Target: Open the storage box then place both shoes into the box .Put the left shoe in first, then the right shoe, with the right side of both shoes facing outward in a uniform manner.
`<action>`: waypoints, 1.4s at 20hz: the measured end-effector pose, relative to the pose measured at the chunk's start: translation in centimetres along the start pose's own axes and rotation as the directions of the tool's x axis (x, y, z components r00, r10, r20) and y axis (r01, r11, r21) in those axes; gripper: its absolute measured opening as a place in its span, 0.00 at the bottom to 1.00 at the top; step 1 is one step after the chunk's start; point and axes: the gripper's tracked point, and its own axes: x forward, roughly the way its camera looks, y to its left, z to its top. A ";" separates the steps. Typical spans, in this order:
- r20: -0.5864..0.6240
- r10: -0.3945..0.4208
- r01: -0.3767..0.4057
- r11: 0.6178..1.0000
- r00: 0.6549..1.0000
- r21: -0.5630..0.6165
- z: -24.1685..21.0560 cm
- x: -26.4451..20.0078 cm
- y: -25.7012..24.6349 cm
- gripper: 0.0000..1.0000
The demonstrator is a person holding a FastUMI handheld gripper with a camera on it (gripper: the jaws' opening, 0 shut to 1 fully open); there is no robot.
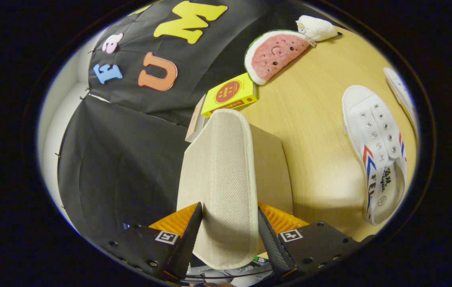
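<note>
gripper view: gripper (pixel 229 235) tilted, clamping box lid (pixel 222 179).

Even, fairly bright light falls from above on the wooden surface (pixel 309 119), with a pale sheen near the white shoe (pixel 375 151). The fabric flap (pixel 222 175) casts a soft shadow beside it. Fisheye distortion bends everything outward; focus stays sharp throughout.
</note>
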 end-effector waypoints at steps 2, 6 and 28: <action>-0.001 0.005 -0.005 1.000 1.000 0.003 0.1 -0.5 0.2 0.72; -0.002 0.004 -0.004 1.000 1.000 0.005 0.3 -1.0 0.7 0.56; 0.074 -0.003 0.032 0.924 0.997 -0.382 -1.1 -1.3 23.1 0.00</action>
